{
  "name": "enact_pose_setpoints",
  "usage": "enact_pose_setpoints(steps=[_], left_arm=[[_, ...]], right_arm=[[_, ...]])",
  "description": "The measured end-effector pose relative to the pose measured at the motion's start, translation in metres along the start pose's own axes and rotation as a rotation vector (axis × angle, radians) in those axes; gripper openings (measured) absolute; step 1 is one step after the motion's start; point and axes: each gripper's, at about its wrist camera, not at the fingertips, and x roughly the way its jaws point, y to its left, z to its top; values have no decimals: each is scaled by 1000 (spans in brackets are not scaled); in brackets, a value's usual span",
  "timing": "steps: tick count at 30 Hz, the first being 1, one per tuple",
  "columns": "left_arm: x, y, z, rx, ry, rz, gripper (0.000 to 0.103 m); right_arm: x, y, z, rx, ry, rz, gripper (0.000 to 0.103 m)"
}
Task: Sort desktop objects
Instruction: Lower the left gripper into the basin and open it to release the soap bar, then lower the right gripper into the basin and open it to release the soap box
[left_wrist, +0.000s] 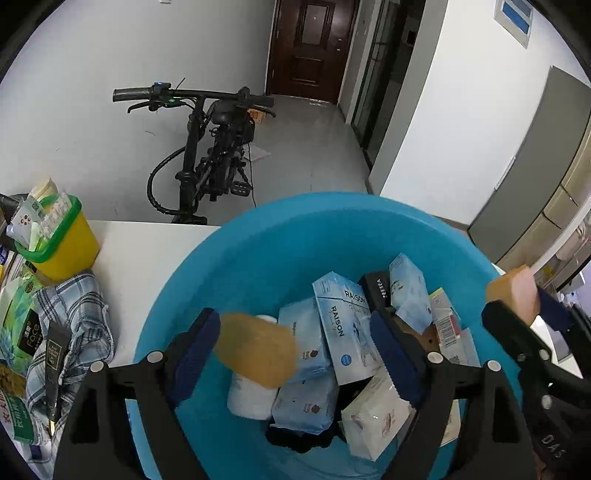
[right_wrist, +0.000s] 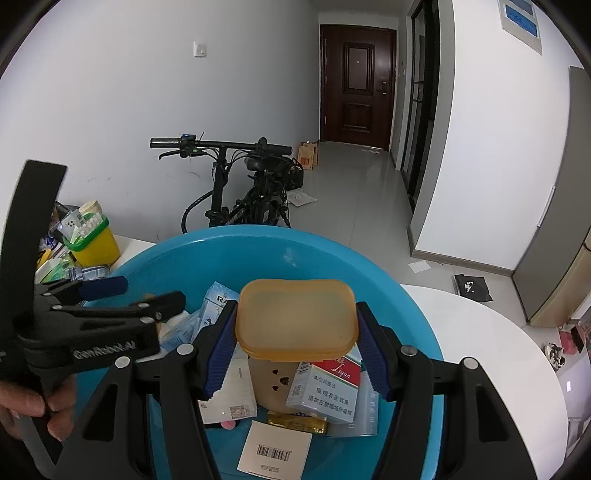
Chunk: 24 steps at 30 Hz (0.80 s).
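A blue basin (left_wrist: 258, 236) (right_wrist: 177, 254) holds tissue packs (left_wrist: 306, 343), pale blue RAISON boxes (left_wrist: 343, 321), a white roll (left_wrist: 251, 398) and a cigarette pack (right_wrist: 325, 391). Above it my left gripper (left_wrist: 293, 325) (right_wrist: 144, 293) stands open. A blurred orange translucent piece (left_wrist: 255, 349) lies between its jaws close to the left finger (left_wrist: 195, 350), well apart from the right one. My right gripper (right_wrist: 296, 317) (left_wrist: 517, 299) is shut on an orange translucent box (right_wrist: 295, 321) (left_wrist: 511, 291), held over the basin's middle.
On the white table (left_wrist: 147, 254) (right_wrist: 480, 332) to the left stand a yellow bin with a green rim (left_wrist: 70, 247) (right_wrist: 98, 247), a checked cloth (left_wrist: 81, 306) and several packets. A bicycle (left_wrist: 207, 147) is parked behind. A person's hand (right_wrist: 22, 406) grips the left handle.
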Motion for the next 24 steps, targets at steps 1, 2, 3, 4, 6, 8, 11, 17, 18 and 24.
enact_pose_setpoints(steps=[1,2,3,4,6,8,11,17,18,24], left_arm=[[-1,1,1,0,-3,-2,85],[-3,2,2,-3,-7,-2,85],[-5,3,2,-8,-13,0,86],[-7,4,3,-13,-21,4,86],[-12,6,5,-12,-40,17,86],[-17,9,6,-13,-55,25,86],[-23,14,7,-35,-61,8,86],[-34,16,7,-56,-85,0,86],[-35,13,7,-36,-86,4,86],[-47,11,7,-29,-100,-33,86]], right_arm=[[1,-1,0,0,2,0,60],[2,-1,-1,-3,6,1,60],[3,0,-1,-6,11,1,60],[4,1,-2,-11,16,2,60],[7,4,-3,-18,28,2,60],[13,5,-3,-19,52,12,60],[27,8,-2,-14,125,60,60],[56,-3,-2,56,261,122,60],[57,-4,-1,53,266,109,60],[67,9,4,22,316,104,60]])
